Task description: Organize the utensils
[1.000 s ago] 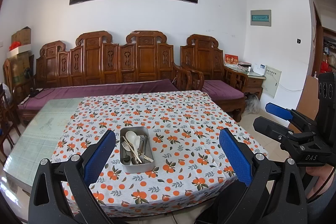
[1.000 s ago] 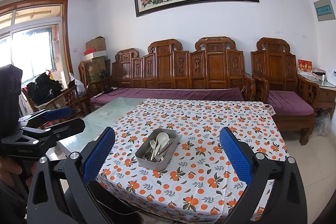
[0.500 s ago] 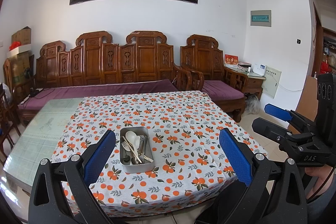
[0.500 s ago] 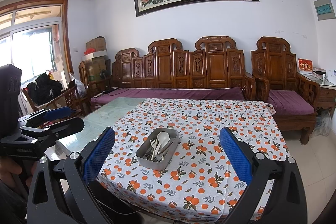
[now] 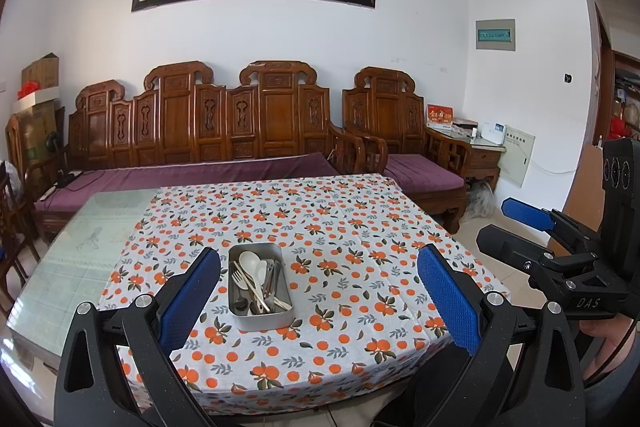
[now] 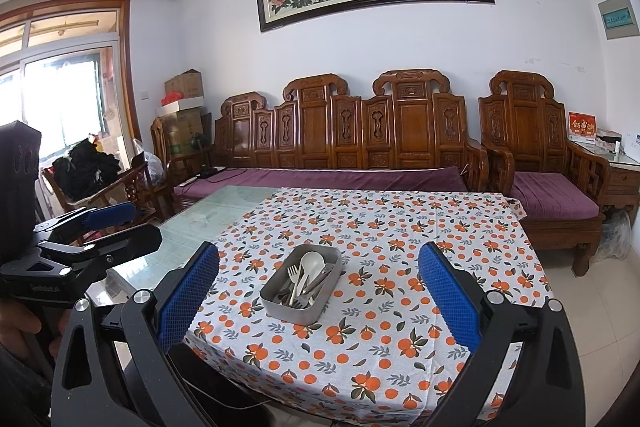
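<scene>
Basically both tongs idle, nothing grasped. Left gripper point(image 5: 318, 291) spread wide, blue pads point(image 5: 192, 291) far apart, empty. Right gripper point(image 6: 318, 291) same: wide open, empty, held back off the table's near edge.

Metal tray point(image 5: 261, 315) sits on the orange-print tablecloth point(image 5: 360, 227), lower centre of the left wrist frame, just ahead of and between the left fingers, closer to the left-side pad. Long axis runs straight away from the camera there. In the right wrist frame the tray point(image 6: 280, 301) is also lower centre but skewed, its long axis going from lower left to upper right. Neither gripper is touching it; the left looks marginally nearer and better lined up, judging by the square-on tray.

Inside: a pale spoon point(image 5: 251, 263), a fork point(image 5: 239, 278), other handles heaped lengthwise, mostly following the tray's long axis. Exact count and types are hard to tell, since the pieces overlap and are small.

No sorting compartments or destination holder visible anywhere on the table. Bare glass tabletop point(image 5: 80, 247) shows at left of the cloth. The other gripper pokes in at each frame's edge, partly cut off. Near table edge is hidden behind the gripper bodies.
</scene>
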A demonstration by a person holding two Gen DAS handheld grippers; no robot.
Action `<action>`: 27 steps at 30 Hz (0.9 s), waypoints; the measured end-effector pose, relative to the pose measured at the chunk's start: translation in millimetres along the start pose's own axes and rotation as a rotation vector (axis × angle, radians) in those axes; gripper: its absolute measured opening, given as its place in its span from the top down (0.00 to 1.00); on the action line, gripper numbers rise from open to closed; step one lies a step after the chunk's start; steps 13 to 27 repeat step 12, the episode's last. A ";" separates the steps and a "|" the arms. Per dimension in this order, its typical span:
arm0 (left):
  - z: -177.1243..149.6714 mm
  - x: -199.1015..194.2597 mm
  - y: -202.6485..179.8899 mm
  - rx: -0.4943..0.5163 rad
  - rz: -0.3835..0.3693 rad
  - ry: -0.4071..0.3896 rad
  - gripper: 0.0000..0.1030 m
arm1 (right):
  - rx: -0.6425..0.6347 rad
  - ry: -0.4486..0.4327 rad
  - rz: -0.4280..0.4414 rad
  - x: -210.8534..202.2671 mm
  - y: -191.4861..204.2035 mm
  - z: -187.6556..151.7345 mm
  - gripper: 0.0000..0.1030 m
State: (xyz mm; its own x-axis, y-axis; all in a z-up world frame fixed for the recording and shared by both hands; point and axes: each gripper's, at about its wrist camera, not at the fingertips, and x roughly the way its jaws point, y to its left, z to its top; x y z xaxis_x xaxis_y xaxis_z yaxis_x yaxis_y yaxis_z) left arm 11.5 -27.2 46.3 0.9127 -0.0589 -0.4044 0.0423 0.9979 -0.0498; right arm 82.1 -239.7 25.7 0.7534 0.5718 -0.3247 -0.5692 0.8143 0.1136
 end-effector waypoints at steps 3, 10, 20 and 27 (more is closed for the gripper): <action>-0.1 0.2 0.0 0.000 0.001 0.001 0.08 | 0.001 -0.001 -0.001 0.0 0.0 0.0 0.03; 0.1 0.2 -1.0 -0.004 0.003 0.002 0.08 | 0.000 -0.002 -0.001 -0.9 0.1 -0.1 0.03; -0.1 0.0 -0.9 -0.006 0.001 0.001 0.08 | 0.001 -0.001 -0.001 -0.4 0.0 -0.2 0.03; -0.1 0.0 -0.9 -0.006 0.001 0.001 0.08 | 0.001 -0.001 -0.001 -0.4 0.0 -0.2 0.03</action>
